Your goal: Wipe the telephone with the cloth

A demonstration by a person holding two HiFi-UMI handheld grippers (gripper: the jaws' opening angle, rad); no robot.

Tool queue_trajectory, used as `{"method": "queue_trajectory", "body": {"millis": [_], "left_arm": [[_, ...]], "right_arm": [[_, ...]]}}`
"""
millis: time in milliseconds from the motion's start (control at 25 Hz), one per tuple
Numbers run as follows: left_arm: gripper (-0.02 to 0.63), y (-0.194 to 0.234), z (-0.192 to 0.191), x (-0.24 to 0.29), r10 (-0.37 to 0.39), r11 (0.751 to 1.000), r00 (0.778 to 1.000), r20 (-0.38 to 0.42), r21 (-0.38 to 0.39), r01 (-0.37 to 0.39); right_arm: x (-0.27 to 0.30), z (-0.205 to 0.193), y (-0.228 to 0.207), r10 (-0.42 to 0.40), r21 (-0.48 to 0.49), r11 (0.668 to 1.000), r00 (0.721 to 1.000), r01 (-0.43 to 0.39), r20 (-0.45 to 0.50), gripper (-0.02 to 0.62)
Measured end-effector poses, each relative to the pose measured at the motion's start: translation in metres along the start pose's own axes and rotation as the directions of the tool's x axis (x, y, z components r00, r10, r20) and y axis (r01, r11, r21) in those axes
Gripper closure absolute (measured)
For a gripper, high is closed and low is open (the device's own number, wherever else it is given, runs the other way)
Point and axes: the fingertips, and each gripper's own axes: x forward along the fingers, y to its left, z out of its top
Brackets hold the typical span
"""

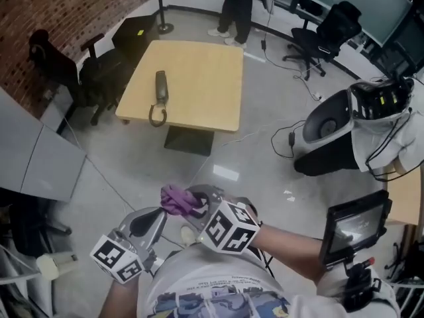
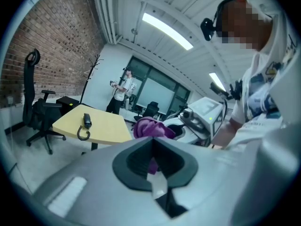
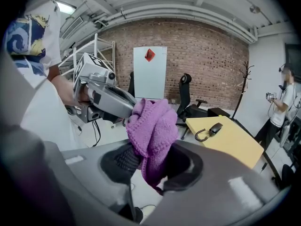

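Right now my right tongs are pinching a purple knitted cloth. It bunches up above their tips, and a tail of it hangs down between the two jaws. My left tongs are pressed together and hold nothing of their own. Their tips sit just beside the bunched cloth, but I cannot tell whether they touch it. I hold both pairs close together in front of my chest, above the grey floor.

The dark grey telephone handset is well apart from both tongs. It lies flat on a pale yellow square tabletop, near that tabletop's left edge in the head view, and its curled cord loops over the near edge. Nothing else lies on the tabletop.

A black office chair stands against the tabletop's left side, with a red brick wall behind it. Beyond the far edge of the tabletop stands a person in a white top and dark trousers.
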Motion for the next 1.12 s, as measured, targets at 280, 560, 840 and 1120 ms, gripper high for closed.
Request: {"method": "queue_trajectory", "body": {"millis": [280, 560, 840, 1120], "left_arm": [[0.603, 0.007, -0.014, -0.024, -0.040, 0.999, 0.999, -0.005, -0.021, 0.040], [0.603, 0.008, -0.016, -0.033, -0.073, 0.997, 0.997, -0.011, -0.011, 0.073], [0.603, -0.005, -0.017, -0.038, -0.101, 0.995, 0.994, -0.032, -0.030, 0.100], [0.603, -0.030, -0.013, -0.029, -0.115, 0.993, 0.993, -0.041, -0.028, 0.113]], "right_arm": [[0.012, 0.006, 0.030, -0.029, 0.010, 1.000, 0.999, 0.030, -0.019, 0.474], [0.016, 0.009, 0.044, -0.062, 0.034, 0.997, 0.998, 0.063, -0.029, 0.474], [0.003, 0.011, 0.055, -0.077, 0.050, 0.996, 0.996, 0.079, -0.050, 0.474], [-0.024, 0.004, 0.058, -0.078, 0.076, 0.994, 0.995, 0.082, -0.056, 0.474]]}}
